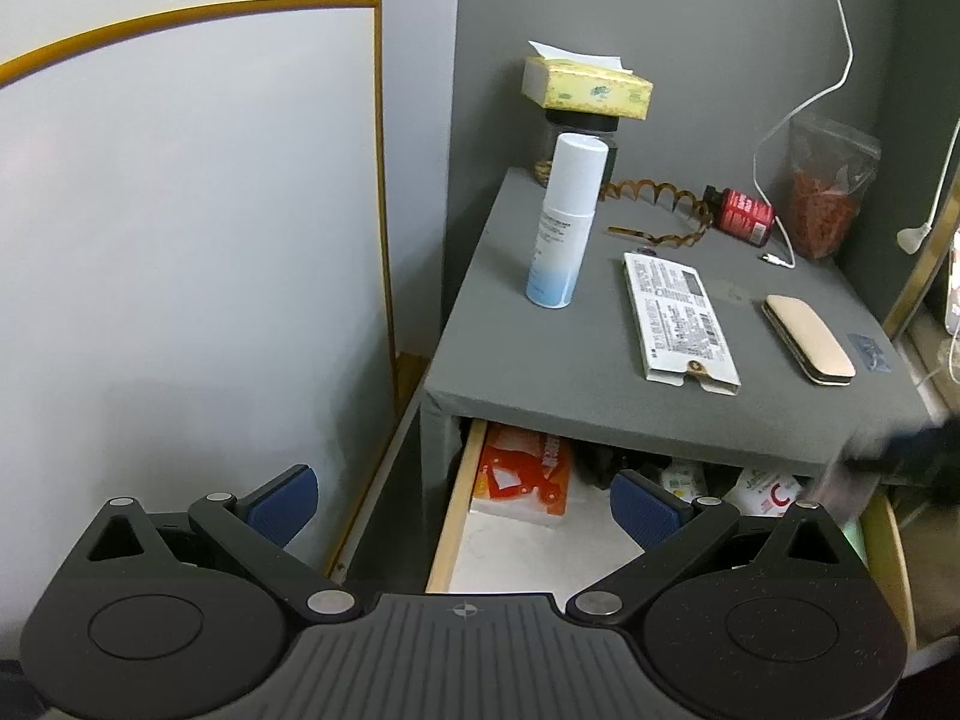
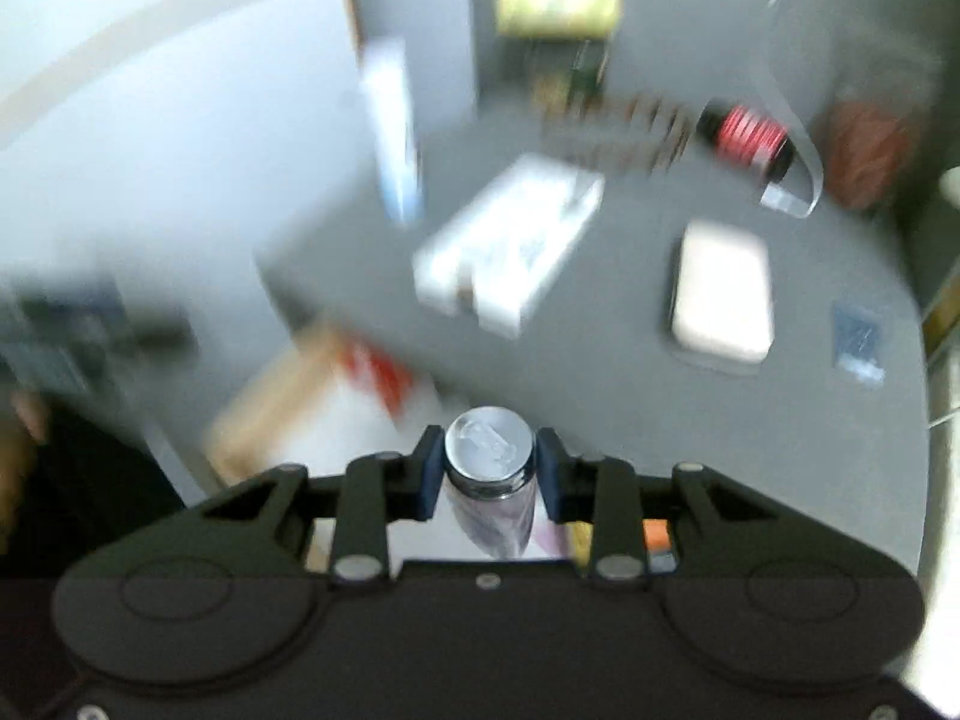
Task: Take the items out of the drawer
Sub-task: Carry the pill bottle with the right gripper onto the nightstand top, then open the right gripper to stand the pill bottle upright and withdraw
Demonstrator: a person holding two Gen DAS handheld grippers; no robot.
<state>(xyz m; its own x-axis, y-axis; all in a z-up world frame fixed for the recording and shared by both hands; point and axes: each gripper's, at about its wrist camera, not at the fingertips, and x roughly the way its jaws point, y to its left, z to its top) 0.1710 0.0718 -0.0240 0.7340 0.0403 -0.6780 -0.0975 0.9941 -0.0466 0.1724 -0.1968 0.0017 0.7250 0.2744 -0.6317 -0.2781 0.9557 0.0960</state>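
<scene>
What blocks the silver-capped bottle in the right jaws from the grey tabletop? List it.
Nothing visible. The right gripper holds the silver-capped bottle over the open drawer. Bare grey tabletop lies just ahead, between the white box and beige case. The view is blurred.

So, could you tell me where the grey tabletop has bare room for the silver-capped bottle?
The front left of the tabletop is bare, between the spray bottle and the white box. A narrower strip lies between that box and the beige case. The back is crowded: headband, red bottle, bag.
</scene>
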